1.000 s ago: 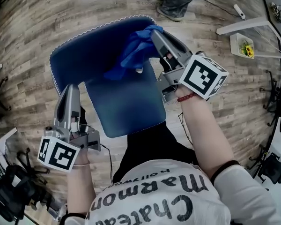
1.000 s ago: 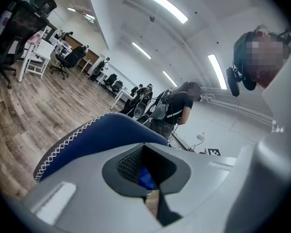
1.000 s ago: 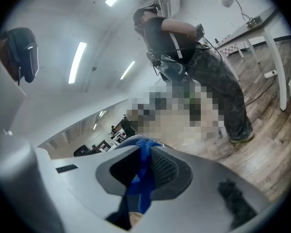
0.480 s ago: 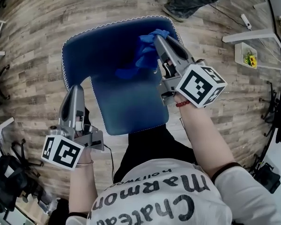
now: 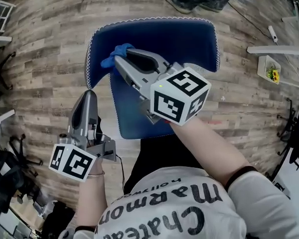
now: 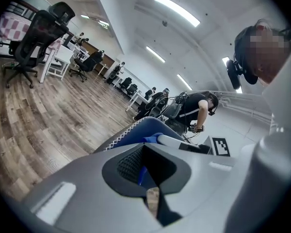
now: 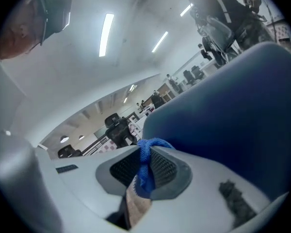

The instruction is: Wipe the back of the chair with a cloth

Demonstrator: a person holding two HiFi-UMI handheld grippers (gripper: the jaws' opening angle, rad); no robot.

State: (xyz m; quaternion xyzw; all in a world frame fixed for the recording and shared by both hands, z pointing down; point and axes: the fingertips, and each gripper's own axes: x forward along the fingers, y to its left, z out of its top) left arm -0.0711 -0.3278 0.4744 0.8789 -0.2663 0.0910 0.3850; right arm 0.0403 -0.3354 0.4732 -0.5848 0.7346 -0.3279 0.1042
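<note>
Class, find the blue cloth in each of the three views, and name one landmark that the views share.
Head view: cloth upper left of centre, at the right gripper's tip, by the chair back's left corner.
Left gripper view: small blue patch just above the jaws.
Right gripper view: low centre, pinched between the jaws.
Shared landmark: the chair back.

cloth swept across the chair back
right tongs carried it from right corner to left edge.
</note>
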